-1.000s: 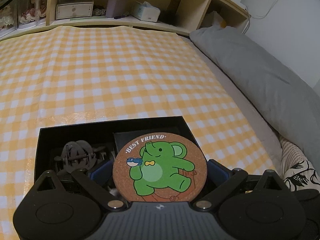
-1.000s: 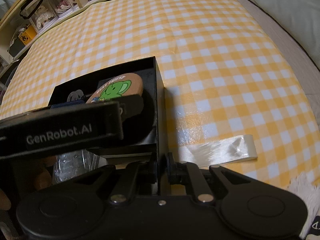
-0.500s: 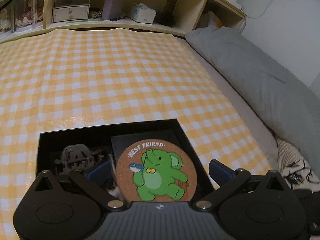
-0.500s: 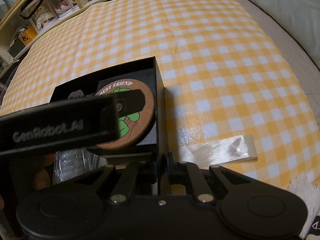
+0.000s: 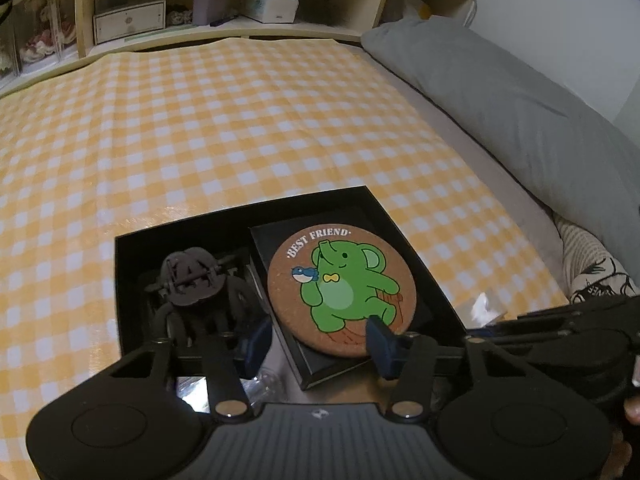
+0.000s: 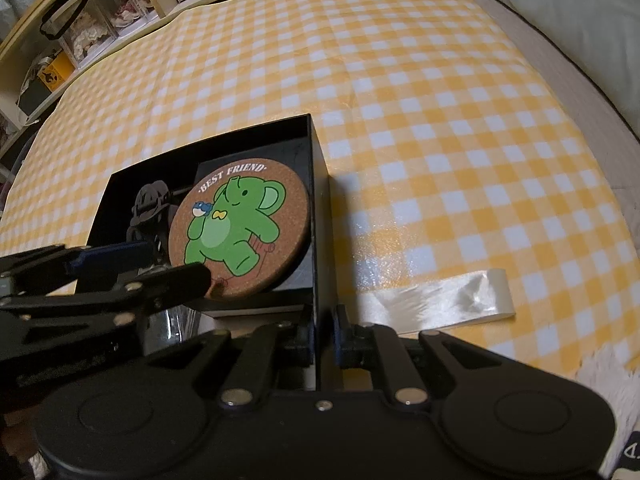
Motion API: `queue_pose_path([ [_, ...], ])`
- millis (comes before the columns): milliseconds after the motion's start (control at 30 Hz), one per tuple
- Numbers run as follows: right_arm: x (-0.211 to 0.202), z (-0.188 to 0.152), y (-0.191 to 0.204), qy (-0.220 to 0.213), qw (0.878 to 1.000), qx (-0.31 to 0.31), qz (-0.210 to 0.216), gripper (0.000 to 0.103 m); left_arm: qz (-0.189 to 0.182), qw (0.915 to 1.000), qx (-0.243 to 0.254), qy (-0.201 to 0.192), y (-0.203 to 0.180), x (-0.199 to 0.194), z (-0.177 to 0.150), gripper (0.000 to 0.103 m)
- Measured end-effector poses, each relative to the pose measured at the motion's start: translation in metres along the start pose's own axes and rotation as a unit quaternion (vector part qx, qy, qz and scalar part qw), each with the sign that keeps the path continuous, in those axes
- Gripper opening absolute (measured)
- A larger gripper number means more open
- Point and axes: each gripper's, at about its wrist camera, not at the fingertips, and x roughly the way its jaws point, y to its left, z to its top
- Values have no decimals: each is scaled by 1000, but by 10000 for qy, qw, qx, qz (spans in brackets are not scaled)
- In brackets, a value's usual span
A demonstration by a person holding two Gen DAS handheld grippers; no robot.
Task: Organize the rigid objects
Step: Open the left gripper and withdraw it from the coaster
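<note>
A black box (image 5: 244,216) (image 6: 320,184) sits on the yellow checked cloth. Inside it, a round cork coaster with a green elephant (image 5: 340,288) (image 6: 240,224) lies flat on a smaller black case (image 5: 272,240). A dark hair claw (image 5: 192,276) (image 6: 150,200) fills the box's left half. My left gripper (image 5: 319,342) (image 6: 152,266) hovers at the coaster's near edge. Its jaws are closing, and the blue pads (image 5: 380,344) are not pressing on anything. My right gripper (image 6: 323,340) is shut on the box's right wall at the near corner.
A strip of clear film (image 6: 440,300) lies on the cloth right of the box. A grey pillow (image 5: 520,120) runs along the right side. Wooden shelves (image 5: 200,20) stand behind the cloth. Crinkled clear plastic (image 5: 264,384) lies under the box's near edge.
The coaster, held upright in my left jaws a second ago, was let go and now lies flat on the inner case. The left jaws have narrowed and drawn back. The right gripper kept still.
</note>
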Motion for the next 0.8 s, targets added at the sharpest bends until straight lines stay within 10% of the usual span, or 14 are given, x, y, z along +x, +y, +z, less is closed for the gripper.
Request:
queue_pose_path([
  [433, 0, 0, 0, 0, 10000, -11, -3, 9, 139, 9995, -131, -266, 4, 11, 14, 50],
  [800, -1, 0, -1, -5, 10000, 7, 10, 9, 237, 9991, -10, -341, -3, -14, 11, 96],
])
